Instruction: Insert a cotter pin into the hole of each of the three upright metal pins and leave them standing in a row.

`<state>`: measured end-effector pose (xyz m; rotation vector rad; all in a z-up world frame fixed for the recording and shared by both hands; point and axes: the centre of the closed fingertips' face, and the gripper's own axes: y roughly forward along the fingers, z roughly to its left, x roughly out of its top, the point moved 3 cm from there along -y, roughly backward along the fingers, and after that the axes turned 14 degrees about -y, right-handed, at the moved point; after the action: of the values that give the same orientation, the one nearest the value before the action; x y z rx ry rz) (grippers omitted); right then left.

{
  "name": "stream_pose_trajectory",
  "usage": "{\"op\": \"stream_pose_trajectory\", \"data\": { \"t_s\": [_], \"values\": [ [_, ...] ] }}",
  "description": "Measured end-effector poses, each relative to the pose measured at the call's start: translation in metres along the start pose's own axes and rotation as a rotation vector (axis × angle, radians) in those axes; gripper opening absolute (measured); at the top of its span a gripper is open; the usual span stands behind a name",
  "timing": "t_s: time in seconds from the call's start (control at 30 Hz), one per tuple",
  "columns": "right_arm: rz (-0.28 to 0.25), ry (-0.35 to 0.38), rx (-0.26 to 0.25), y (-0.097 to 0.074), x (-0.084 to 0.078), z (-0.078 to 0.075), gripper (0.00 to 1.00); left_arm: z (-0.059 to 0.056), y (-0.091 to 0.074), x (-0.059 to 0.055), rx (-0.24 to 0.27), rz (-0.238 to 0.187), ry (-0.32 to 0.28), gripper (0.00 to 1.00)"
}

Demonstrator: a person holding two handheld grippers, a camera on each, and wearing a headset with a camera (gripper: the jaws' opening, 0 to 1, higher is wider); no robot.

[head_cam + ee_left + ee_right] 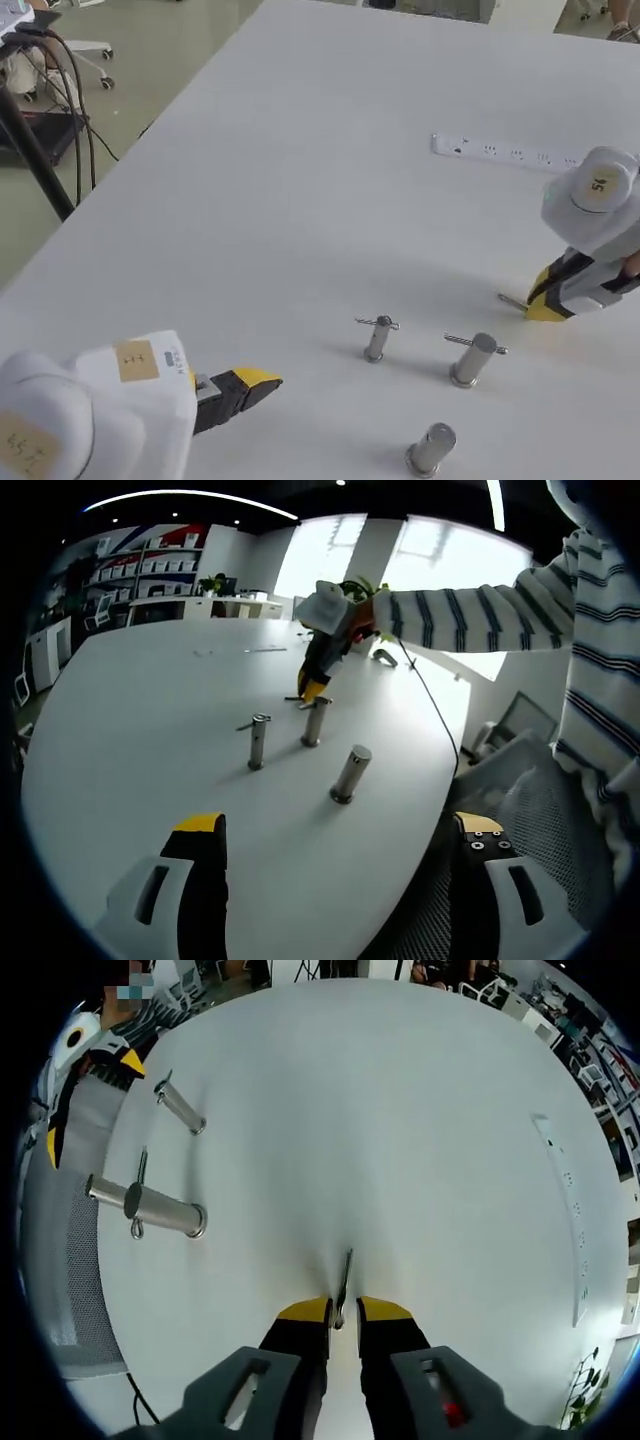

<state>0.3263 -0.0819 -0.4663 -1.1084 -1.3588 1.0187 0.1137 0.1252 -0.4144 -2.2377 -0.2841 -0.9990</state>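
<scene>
White table (300,150) | left gripper (338,825) hovering, jaws released | right gripper (343,1310) angled down, jaws grasping cotter pin (345,1278)

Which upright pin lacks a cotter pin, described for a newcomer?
On the white table, three metal pins stand in a loose group. The bare pin stands nearest the head camera, lowest in the head view. Unlike the two pins behind it, nothing crosses its top: each of those carries a cotter pin.
</scene>
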Motion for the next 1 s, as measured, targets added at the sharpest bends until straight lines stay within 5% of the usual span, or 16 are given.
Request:
{"op": "stream_pose_trajectory", "data": {
  "t_s": [0.3,0.4,0.43,0.77,0.87,1.0],
  "values": [
    [0.029,-0.019,0.014,0.0001,-0.0007,0.0002,0.05,-0.0008,0.0008,0.0026,0.014,-0.004,-0.002,0.91],
    [0.031,0.069,-0.035,0.001,-0.0024,-0.006,0.0,-0.0025,0.001,0.0016,0.012,0.0,-0.007,0.91],
    [0.002,0.048,-0.007,0.0026,0.002,-0.0045,0.0,-0.0032,0.0011,0.0011,0.013,0.001,-0.006,0.91],
    [0.004,0.032,-0.02,0.0001,-0.0016,-0.0038,0.0,-0.0047,-0.0028,0.001,0.029,-0.01,-0.012,0.9],
    [0.008,-0.058,-0.037,-0.0004,-0.002,-0.0033,0.0,-0.0051,-0.0043,0.0015,0.031,-0.011,-0.02,0.9],
    [0.005,-0.04,-0.039,-0.0007,-0.0032,-0.0035,0.0,-0.0078,-0.0055,0.0013,0.018,-0.011,-0.037,0.84]
  ]
}}
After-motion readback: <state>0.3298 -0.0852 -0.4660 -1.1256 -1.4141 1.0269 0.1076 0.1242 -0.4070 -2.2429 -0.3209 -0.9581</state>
